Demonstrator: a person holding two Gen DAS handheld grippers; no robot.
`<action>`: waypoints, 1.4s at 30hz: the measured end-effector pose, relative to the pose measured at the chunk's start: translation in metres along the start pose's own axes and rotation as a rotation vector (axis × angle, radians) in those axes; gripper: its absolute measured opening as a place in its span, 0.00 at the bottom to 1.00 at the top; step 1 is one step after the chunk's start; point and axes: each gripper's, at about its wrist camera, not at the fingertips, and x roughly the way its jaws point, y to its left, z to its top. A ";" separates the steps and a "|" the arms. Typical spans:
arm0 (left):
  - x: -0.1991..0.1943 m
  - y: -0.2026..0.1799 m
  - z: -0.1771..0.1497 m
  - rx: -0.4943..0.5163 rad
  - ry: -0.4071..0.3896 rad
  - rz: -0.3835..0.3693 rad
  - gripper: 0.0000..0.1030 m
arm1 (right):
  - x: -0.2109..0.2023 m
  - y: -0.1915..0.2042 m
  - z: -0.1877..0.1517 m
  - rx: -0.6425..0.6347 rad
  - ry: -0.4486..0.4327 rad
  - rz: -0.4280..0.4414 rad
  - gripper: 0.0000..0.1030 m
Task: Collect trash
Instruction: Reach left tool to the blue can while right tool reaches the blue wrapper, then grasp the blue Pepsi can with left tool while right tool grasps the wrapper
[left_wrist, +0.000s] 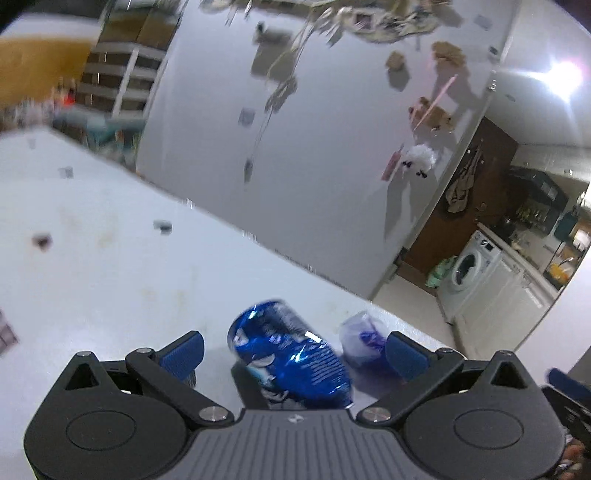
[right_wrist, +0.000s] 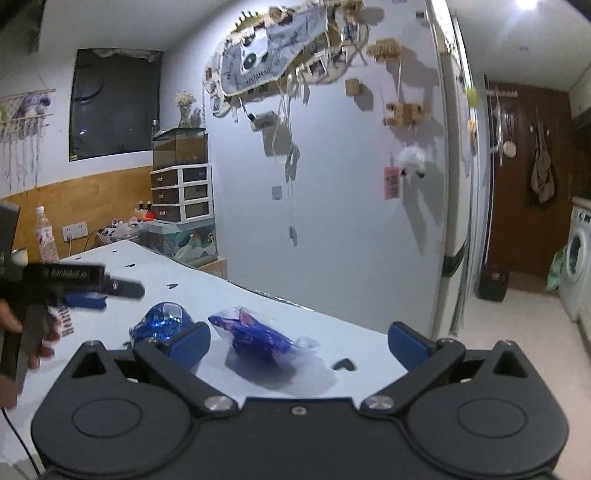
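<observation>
Nothing looks collected yet: both pieces of trash lie on the white table (right_wrist: 258, 306) and neither gripper holds anything. In the left wrist view the left gripper (left_wrist: 295, 350) has its jaws spread wide, and the blue can (left_wrist: 291, 354) lies on its side between them, untouched by either pad as far as the blur allows; it sits at about 6 o'clock in that view, close to the gripper body. The wrapper (left_wrist: 360, 341), clear plastic with blue inside, rests just beside the can at its 3 o'clock, partly behind the pad on that side. In the right wrist view the right gripper (right_wrist: 299, 345) is likewise wide open and empty, with the wrapper (right_wrist: 258, 339) lying between its fingers, a little toward 7 o'clock of centre; the can (right_wrist: 162, 325) is at 9 o'clock of the wrapper, partly hidden by a finger. The left gripper (right_wrist: 85, 291) shows there at the 9 o'clock edge, blurred, with a hand (right_wrist: 14, 325) on its grip. No bin or bag for the trash is visible in either view, so where the items should go cannot be told. My judgement: the task is at its start, each gripper lined up on one item, with both grasps and both drop-offs left to do.
</observation>
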 end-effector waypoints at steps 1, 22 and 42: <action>0.003 0.006 -0.002 -0.024 0.014 -0.021 1.00 | 0.010 0.003 0.001 0.010 0.008 -0.002 1.00; 0.042 0.041 -0.015 -0.261 0.041 -0.247 0.99 | 0.152 0.081 -0.014 -0.550 0.236 -0.074 0.87; 0.053 0.066 -0.018 -0.451 0.060 -0.353 0.81 | 0.146 0.079 0.010 -0.250 0.258 -0.023 0.07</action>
